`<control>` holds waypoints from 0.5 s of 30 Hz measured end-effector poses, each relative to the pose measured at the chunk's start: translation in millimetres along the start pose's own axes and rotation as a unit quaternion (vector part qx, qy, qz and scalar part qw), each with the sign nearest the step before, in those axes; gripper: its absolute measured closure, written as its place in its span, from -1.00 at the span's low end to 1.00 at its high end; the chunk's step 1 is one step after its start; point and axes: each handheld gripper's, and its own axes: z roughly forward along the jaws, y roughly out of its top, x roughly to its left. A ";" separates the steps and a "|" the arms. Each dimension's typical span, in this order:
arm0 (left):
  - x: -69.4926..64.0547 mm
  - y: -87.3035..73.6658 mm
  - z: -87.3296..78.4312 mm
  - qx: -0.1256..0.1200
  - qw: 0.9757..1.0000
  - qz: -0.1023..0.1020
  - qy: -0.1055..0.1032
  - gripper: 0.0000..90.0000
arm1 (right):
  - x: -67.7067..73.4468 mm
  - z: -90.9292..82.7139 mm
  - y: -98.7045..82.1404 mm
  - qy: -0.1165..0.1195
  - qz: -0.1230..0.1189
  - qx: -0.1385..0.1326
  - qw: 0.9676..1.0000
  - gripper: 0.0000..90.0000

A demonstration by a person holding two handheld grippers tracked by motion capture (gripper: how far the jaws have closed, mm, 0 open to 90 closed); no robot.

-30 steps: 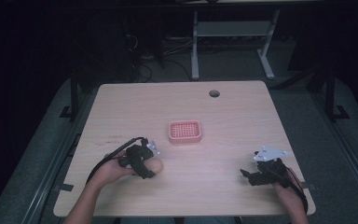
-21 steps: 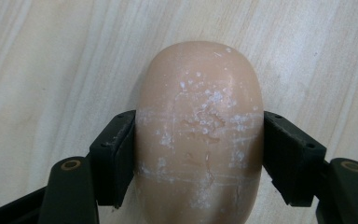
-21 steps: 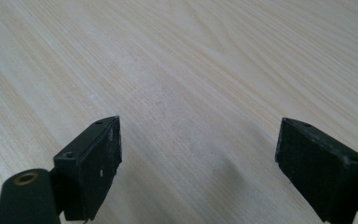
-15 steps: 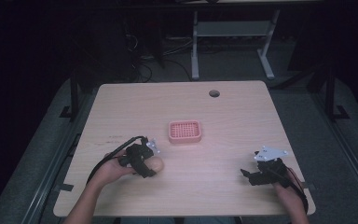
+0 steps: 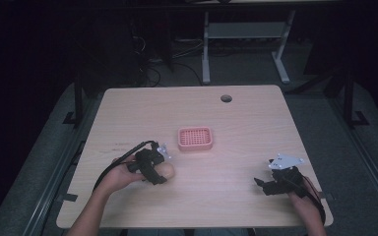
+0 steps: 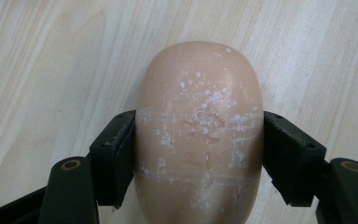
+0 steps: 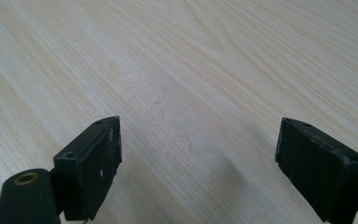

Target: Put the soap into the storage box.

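Left gripper view: left gripper [image 6: 198,154] jaws pinch tan soap bar [image 6: 199,126] by its sides, on desk [image 6: 51,56] near pink tray [image 5: 195,138]. Right gripper [image 7: 198,163] jaws spread over bare wood.

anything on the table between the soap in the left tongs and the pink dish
Nothing visible. The soap, clamped in the left tongs, has bare table between it and the pink dish.

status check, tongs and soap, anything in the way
Left tongs shut on soap. Right tongs open, empty. Soap dish apart, path clear.
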 end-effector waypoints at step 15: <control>8.4 12.9 -1.1 0.001 1.000 0.009 -0.004 -0.29 | -2.8 0.9 -0.3 -0.002 -0.013 0.000 1.000 -0.69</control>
